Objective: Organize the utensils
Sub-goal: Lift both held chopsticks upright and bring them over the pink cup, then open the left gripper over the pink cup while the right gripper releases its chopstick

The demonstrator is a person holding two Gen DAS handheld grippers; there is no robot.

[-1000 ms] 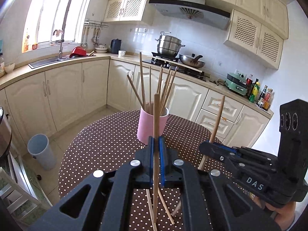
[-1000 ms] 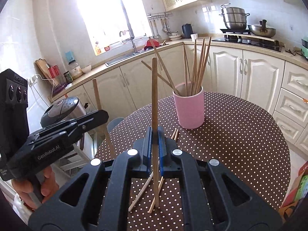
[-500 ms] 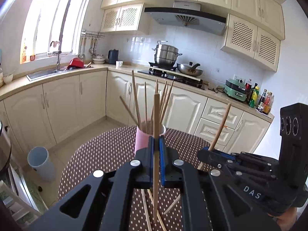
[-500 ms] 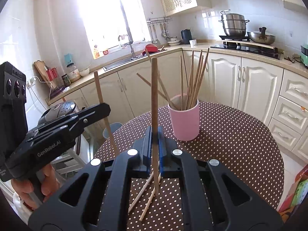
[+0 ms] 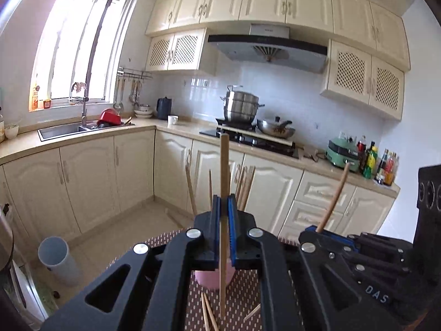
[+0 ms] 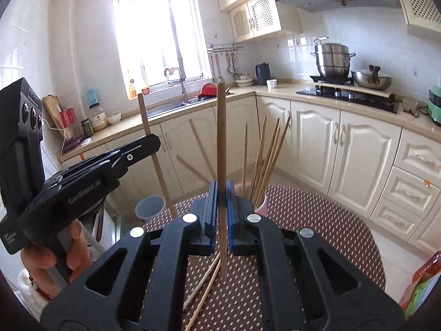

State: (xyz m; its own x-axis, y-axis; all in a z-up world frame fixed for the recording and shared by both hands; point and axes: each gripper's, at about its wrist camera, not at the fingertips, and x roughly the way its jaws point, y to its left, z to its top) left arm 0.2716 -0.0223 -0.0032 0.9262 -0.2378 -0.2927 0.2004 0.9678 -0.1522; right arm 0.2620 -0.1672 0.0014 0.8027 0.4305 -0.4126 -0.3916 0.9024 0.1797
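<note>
The task is in the middle, as far as one can judge. Several chopsticks (image 6: pixel 264 160) already stand in the pink cup (image 5: pixel 212 278) on the round table (image 6: pixel 317 215) with the dotted cloth. In the left view the cup is mostly hidden behind the gripper; in the right view only a bit of its rim shows beside the jaws.

The left gripper (image 5: pixel 223 220) is closed tightly on one chopstick (image 5: pixel 223 171), which stands nearly upright between the blue pads, its lower tip free above the table. The right gripper (image 6: pixel 221 207) is closed in the same way on another chopstick (image 6: pixel 220 138), also upright and clear of the cloth. Each gripper also shows in the other's view, so the two are close side by side, both in front of the cup.

What is left: these two chopsticks must still go into the cup, and a few loose chopsticks (image 6: pixel 204 289) lie crossed on the cloth under the grippers. I cannot tell their exact number, because the gripper bodies cover part of them.

For the next step, I think each tip must be brought above the opening of the cup without knocking the sticks that lean there.
</note>
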